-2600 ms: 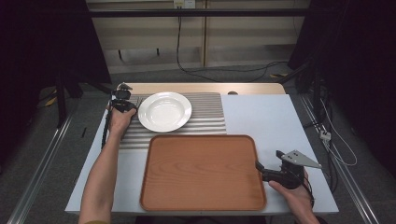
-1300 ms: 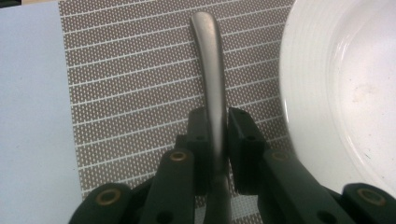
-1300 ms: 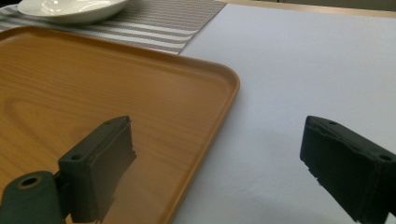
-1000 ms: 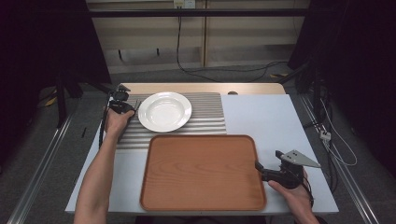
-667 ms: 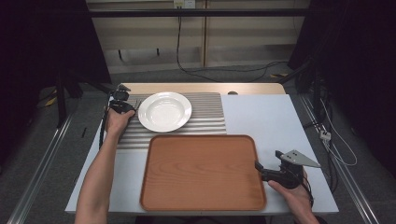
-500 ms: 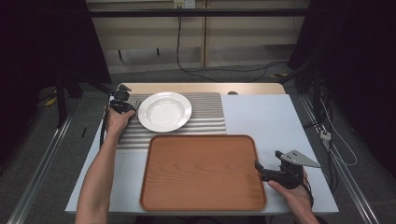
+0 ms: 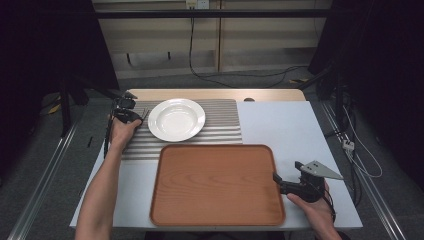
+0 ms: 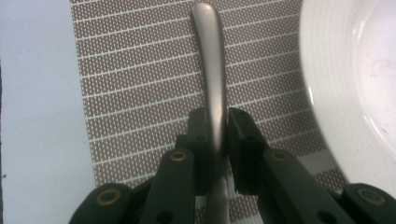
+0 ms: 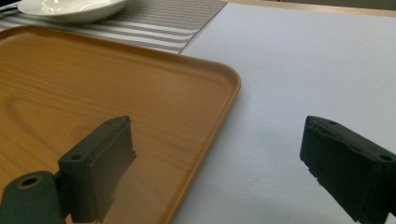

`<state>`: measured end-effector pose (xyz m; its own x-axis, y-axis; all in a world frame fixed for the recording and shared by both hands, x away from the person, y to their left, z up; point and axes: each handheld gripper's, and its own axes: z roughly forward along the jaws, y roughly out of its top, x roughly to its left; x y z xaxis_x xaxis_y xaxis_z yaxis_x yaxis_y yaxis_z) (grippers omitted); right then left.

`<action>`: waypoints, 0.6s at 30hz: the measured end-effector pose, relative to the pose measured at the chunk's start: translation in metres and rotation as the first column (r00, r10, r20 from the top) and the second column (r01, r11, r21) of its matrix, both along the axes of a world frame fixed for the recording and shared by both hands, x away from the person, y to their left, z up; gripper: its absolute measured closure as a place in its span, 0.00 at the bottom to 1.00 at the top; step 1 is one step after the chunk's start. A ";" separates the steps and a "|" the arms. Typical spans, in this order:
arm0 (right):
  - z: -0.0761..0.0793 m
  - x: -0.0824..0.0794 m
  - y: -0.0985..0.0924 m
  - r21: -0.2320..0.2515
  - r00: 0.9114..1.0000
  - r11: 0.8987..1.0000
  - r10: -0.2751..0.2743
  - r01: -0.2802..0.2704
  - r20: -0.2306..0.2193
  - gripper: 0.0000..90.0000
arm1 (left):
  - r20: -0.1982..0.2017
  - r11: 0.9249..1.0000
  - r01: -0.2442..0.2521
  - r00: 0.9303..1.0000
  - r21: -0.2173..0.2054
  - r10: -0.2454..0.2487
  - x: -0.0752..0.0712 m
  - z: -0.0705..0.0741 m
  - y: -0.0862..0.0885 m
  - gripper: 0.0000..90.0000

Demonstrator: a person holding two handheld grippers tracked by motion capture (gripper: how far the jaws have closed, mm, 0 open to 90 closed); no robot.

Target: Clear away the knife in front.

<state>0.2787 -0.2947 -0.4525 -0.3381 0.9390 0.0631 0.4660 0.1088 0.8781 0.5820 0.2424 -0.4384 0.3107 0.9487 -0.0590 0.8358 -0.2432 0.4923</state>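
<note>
My left gripper [image 8: 217, 116] is shut on the handle of a metal utensil [image 8: 210, 56], which lies over the striped placemat [image 8: 140, 70] just left of a white plate [image 8: 355, 70]. From above, the left gripper [image 7: 136, 116] sits at the mat's left edge beside the plate [image 7: 176, 119]. A wooden tray [image 7: 215, 185] lies in front of the mat with nothing on it. At its right rim, my right gripper [image 7: 286, 171] is open. Its jaws straddle the tray's edge [image 9: 205, 140], one over the wood and one over the table, and my right gripper [image 9: 219, 154] holds nothing.
The grey striped placemat [image 7: 220, 122] lies at the back of the white table [image 7: 285, 125]. A cable trails from the left gripper down the table's left side. Dark floor and metal rails flank both sides of the table.
The left hand has shifted slightly leftward, away from the plate, with the utensil still in its jaws. The right hand and the tray have stayed still.
</note>
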 end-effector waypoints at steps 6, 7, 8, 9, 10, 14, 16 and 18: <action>0.000 0.000 0.001 -0.001 1.000 1.000 0.003 -0.003 0.000 0.10 | 0.020 1.000 0.007 1.000 -0.008 -0.007 -0.008 0.008 0.006 0.89; 0.000 0.000 0.001 -0.001 1.000 1.000 0.002 -0.002 0.000 0.10 | 0.020 1.000 0.013 1.000 -0.003 -0.013 -0.009 0.009 0.007 0.89; 0.000 0.000 0.001 -0.001 1.000 1.000 0.002 -0.002 0.001 0.10 | 0.019 1.000 0.014 1.000 -0.006 -0.014 -0.010 0.009 0.008 0.89; 0.000 0.000 0.001 -0.001 1.000 1.000 0.003 -0.003 0.001 0.10 | 0.022 1.000 0.013 1.000 -0.007 -0.012 -0.011 0.009 0.008 0.89; 0.000 0.000 0.001 -0.002 1.000 1.000 0.004 -0.004 0.001 0.10 | 0.021 1.000 0.014 1.000 -0.008 -0.014 -0.012 0.010 0.009 0.89; 0.000 0.001 0.002 -0.001 1.000 1.000 0.005 -0.005 0.000 0.10 | 0.031 1.000 0.011 0.999 -0.016 -0.011 -0.016 0.013 0.011 0.89; 0.000 0.001 0.002 -0.002 1.000 1.000 0.005 -0.005 0.000 0.10 | 0.032 1.000 0.020 0.999 -0.012 -0.019 -0.017 0.015 0.011 0.89; 0.000 0.001 0.001 -0.002 1.000 1.000 0.005 -0.005 0.000 0.10 | 0.038 1.000 0.025 0.999 -0.012 -0.024 -0.019 0.017 0.011 0.89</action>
<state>0.2795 -0.2932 -0.4525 -0.3425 0.9375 0.0616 0.4658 0.1124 0.8777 0.5629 0.2531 -0.4211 0.3363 0.9400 -0.0580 0.8102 -0.2573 0.5267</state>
